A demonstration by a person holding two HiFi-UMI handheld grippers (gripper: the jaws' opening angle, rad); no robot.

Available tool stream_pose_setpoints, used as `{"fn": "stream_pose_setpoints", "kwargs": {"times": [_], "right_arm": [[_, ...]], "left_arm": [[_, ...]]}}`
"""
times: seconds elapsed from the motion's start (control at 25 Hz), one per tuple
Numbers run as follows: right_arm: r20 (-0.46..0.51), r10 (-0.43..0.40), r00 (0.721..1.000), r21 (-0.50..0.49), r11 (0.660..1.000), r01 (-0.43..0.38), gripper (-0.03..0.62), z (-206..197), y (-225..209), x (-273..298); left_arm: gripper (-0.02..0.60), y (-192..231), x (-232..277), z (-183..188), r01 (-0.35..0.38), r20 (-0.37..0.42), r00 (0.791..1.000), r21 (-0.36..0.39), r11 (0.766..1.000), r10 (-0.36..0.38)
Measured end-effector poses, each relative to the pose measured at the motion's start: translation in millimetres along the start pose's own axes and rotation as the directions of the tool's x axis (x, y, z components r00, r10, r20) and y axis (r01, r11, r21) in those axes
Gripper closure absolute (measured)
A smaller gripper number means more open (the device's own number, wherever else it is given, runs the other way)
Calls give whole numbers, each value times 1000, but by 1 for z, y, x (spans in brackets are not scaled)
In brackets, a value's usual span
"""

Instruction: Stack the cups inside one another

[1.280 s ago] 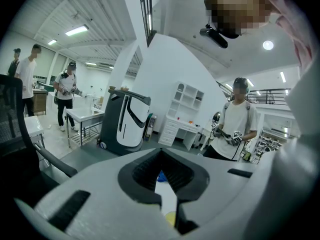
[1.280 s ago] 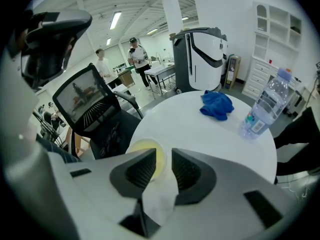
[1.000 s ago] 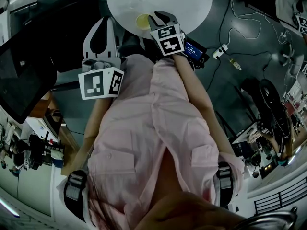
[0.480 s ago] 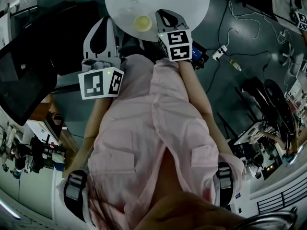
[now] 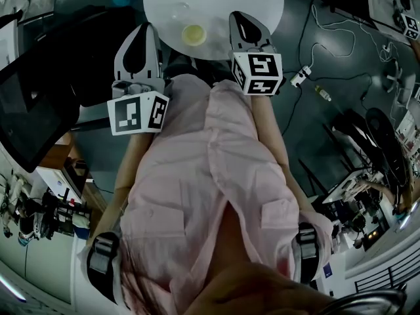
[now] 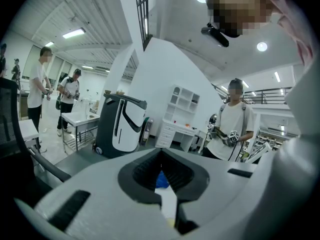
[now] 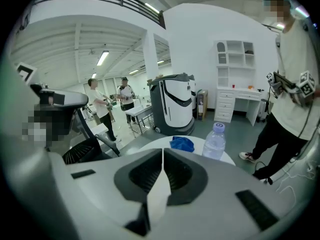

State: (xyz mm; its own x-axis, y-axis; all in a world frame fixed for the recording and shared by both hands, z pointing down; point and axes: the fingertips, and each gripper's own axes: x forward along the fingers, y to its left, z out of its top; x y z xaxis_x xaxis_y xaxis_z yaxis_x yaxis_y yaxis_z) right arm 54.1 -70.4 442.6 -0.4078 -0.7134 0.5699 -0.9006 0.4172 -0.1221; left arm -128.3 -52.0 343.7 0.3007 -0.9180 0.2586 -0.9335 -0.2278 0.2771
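Note:
A yellow cup [image 5: 193, 34] stands on the round white table [image 5: 223, 5], seen from above in the head view; I cannot tell whether others are nested in it. My right gripper [image 5: 236, 16] hangs over the table's near right edge, to the right of the cup and apart from it, jaws together and empty. My left gripper [image 5: 145, 27] hovers just off the table's left edge, also shut on nothing. In the left gripper view the left gripper [image 6: 161, 153] has its jaws pressed together. In the right gripper view the right gripper [image 7: 163, 150] has its jaws closed too. Neither gripper view shows the cup.
A clear water bottle [image 7: 215, 141] and a crumpled blue cloth [image 7: 181, 143] lie on the table's far side. A dark chair [image 5: 46, 90] stands at the left, cables [image 5: 308, 61] run over the floor at the right. A white-and-black machine [image 7: 175, 106] and several people stand beyond.
My right gripper has drawn off to the right from above the yellow cup, which stays on the table. The left gripper has held still.

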Motion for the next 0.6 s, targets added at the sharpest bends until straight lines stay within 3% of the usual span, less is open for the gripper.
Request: {"fn": "stream_pose_setpoints", "kwargs": {"times": [0.6], "right_arm": [[238, -24, 971, 52, 999, 12, 560, 62, -19, -63]], "left_arm": [[566, -21, -4, 9, 11, 54, 998, 39, 999, -13]]}}
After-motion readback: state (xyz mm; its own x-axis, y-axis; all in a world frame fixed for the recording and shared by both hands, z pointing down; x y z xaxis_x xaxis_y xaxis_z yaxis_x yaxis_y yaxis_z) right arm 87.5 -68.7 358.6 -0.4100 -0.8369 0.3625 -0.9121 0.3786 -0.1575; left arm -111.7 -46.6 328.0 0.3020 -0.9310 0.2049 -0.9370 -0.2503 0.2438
